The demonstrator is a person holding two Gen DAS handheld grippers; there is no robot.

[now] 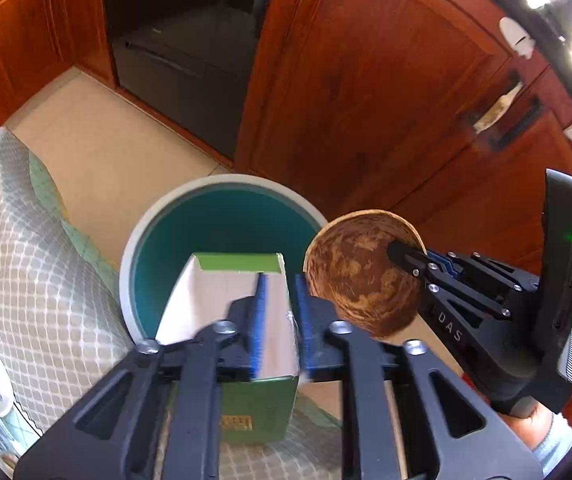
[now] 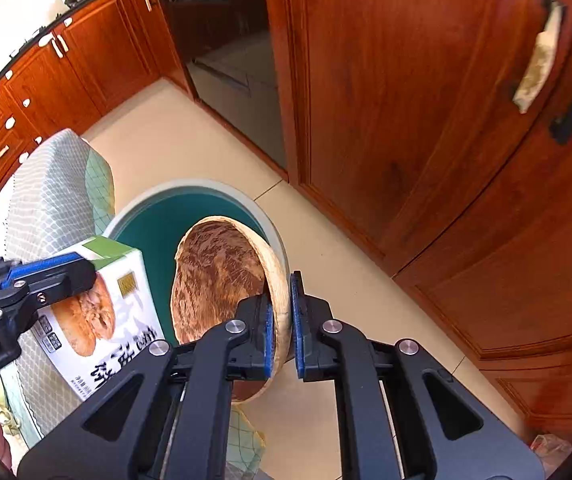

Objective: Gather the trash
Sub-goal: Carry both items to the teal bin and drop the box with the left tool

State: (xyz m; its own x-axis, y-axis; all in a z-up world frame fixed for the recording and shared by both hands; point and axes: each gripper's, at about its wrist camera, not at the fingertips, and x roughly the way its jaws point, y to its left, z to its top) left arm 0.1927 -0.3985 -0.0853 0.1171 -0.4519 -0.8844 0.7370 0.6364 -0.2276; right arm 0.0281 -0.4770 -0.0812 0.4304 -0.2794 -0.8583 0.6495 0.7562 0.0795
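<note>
In the left wrist view, the left gripper (image 1: 279, 316) reaches over the trash bin (image 1: 135, 248), a round grey-rimmed bin with a teal liner standing on the tiled floor (image 1: 97, 140). One wall of the open green and white carton (image 1: 221, 300) runs between its blue pads (image 1: 259, 312), but a gap shows beside the wall, so the jaws look loosened rather than clamped. This view alone looks into the carton, whose pale inside appears empty, and shows the right gripper (image 1: 396, 252) from the side, holding the brown paper bowl (image 1: 362, 272) by its rim next to the bin. From the right wrist view, the right gripper (image 2: 281, 328) is closed on the paper bowl (image 2: 217, 276), pads pinching its rim, the stained inside tilted over the trash bin (image 2: 277, 236). Only here is the carton (image 2: 105, 320) seen with its printed front, with the left gripper (image 2: 73, 270) on it above the checked tablecloth (image 2: 45, 204). What shows of the bin's inside looks bare.
</note>
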